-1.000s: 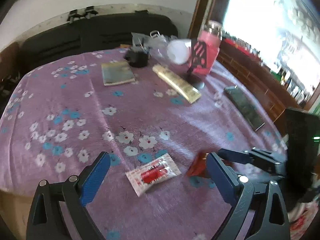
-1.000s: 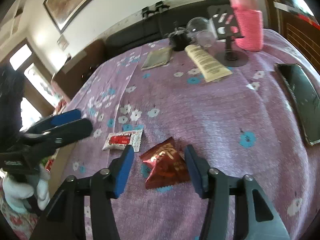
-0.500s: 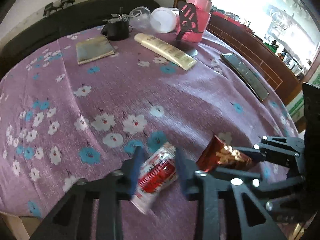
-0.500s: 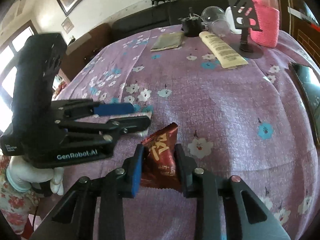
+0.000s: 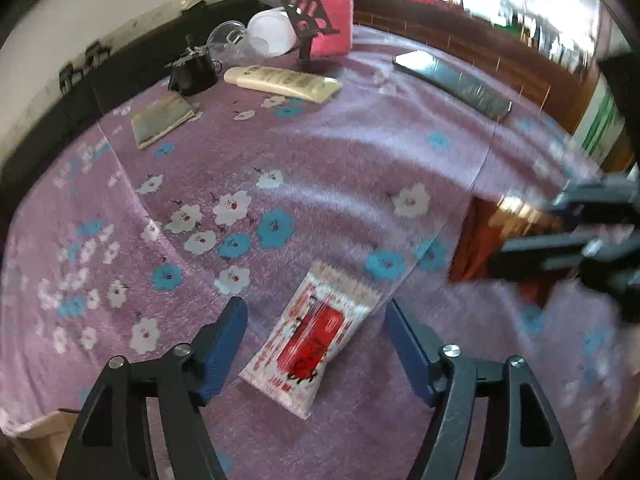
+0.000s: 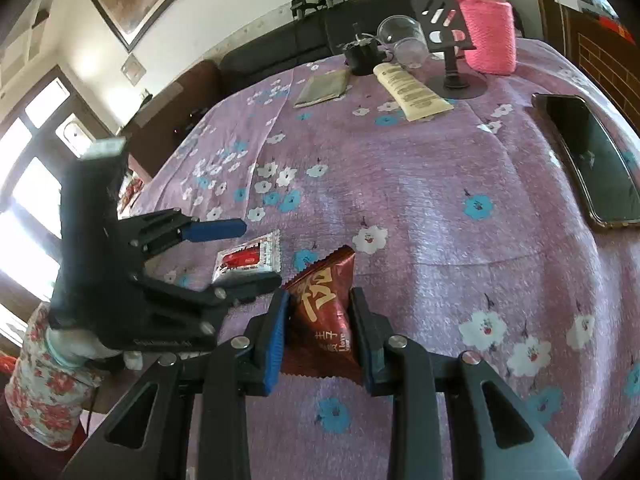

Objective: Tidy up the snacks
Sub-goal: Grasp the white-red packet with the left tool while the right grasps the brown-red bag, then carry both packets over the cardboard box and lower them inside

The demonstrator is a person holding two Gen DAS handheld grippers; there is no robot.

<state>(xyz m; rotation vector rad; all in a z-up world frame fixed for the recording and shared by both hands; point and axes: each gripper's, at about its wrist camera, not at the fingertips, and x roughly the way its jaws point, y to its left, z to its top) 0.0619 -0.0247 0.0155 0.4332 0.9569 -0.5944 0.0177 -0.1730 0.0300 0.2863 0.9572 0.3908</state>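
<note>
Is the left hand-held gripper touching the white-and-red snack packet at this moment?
Apart. In the left wrist view, the left hand-held gripper is open, and purple tablecloth shows between each blue finger and the white-and-red snack packet lying between them.

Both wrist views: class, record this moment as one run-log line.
left gripper: open, astride white-and-red flat snack sachet | right gripper: shut on dark-red foil snack packet | purple floral tablecloth: sachet lying flat

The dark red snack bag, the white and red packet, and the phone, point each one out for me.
dark red snack bag [image 6: 320,312], right wrist view, middle of its printed front.
white and red packet [image 5: 316,332], left wrist view, its red panel.
phone [image 6: 592,168], right wrist view, its dark screen.
</note>
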